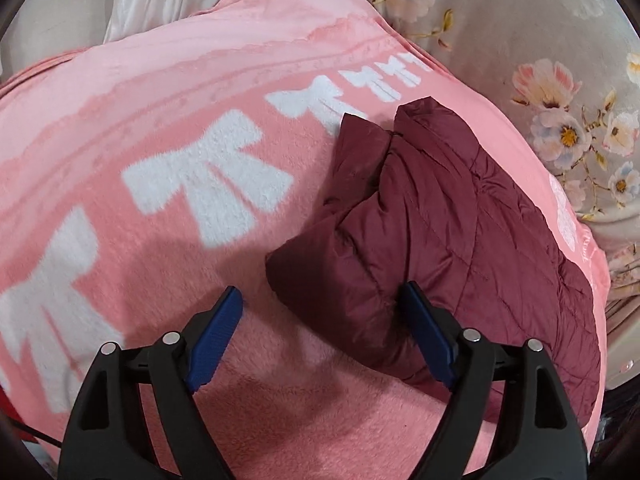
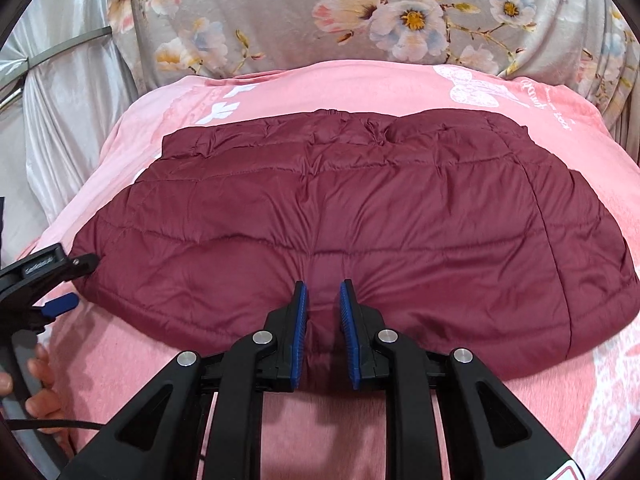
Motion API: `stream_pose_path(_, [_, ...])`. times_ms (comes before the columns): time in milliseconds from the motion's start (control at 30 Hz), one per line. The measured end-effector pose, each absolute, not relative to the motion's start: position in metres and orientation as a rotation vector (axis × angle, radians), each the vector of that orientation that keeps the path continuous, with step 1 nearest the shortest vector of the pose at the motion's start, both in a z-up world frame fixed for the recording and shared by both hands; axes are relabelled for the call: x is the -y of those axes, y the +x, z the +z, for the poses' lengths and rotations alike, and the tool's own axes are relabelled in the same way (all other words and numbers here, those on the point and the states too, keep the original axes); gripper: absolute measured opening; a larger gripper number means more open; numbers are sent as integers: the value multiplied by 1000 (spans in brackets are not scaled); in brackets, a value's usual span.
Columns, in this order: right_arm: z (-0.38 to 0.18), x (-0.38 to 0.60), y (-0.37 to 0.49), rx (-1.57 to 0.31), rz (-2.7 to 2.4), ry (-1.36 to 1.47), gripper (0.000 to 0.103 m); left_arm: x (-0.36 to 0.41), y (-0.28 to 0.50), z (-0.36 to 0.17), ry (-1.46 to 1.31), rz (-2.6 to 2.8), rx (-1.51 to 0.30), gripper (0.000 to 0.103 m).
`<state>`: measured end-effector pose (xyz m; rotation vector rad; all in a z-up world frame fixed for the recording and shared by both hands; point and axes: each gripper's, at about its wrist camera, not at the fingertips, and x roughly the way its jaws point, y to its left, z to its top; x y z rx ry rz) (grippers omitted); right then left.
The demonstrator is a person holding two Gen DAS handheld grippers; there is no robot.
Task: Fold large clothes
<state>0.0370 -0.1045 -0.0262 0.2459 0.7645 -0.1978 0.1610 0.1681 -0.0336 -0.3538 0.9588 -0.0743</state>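
A maroon quilted jacket (image 2: 352,208) lies folded on a pink fleece blanket (image 2: 120,360) printed with white bows. My right gripper (image 2: 323,286) is at the jacket's near edge. Its jaws stand narrow, with a puckered ridge of maroon fabric pinched between the blue pads (image 2: 301,320). In the left wrist view the jacket (image 1: 440,232) lies to the right with its layers stacked. My left gripper (image 1: 322,294) is wide open over the jacket's near corner, the pads not pressing on it. The left gripper (image 2: 74,282) also shows at the jacket's left end in the right wrist view.
A grey floral sheet (image 2: 280,12) covers the bed beyond the blanket. Pale satin fabric (image 2: 60,120) hangs at the left. A hand (image 2: 38,380) holds the left gripper's handle, and a black cable (image 2: 60,424) trails below it.
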Motion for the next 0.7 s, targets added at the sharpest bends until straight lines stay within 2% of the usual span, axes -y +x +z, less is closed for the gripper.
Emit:
stream_pose_path(67, [-27, 103, 33, -762, -193, 244, 19, -164, 165, -35, -366, -96, -963, 91])
stream_pose_path(200, [-31, 100, 36, -776, -195, 229, 19, -153, 175, -37, -360, -123, -973, 92])
stream_pose_path(233, [-32, 101, 37, -780, -195, 229, 19, -149, 177, -36, -361, -139, -973, 89])
stream_pose_path(300, [-33, 102, 39, -790, -195, 231, 19, -142, 180, -34, -370, -164, -981, 76])
stream_pose_path(367, [-35, 102, 40, -798, -196, 232, 19, -136, 181, -30, -380, -192, -986, 53])
stream_pose_path(400, [-35, 102, 41, -801, -197, 232, 19, -133, 180, -26, -375, -202, -980, 46])
stream_pose_path(433, [-35, 102, 42, -804, -198, 231, 19, -129, 178, -19, -362, -218, -966, 31])
stream_pose_path(467, [-36, 102, 42, -807, -200, 229, 19, -127, 176, -14, -351, -225, -953, 23])
stream_pose_path(567, [-36, 102, 44, -815, -201, 230, 18, -121, 166, 13, -324, -271, -890, 17])
stream_pose_path(700, [-33, 100, 51, -870, -190, 176, 18, -110, 152, 53, -314, -363, -820, 15])
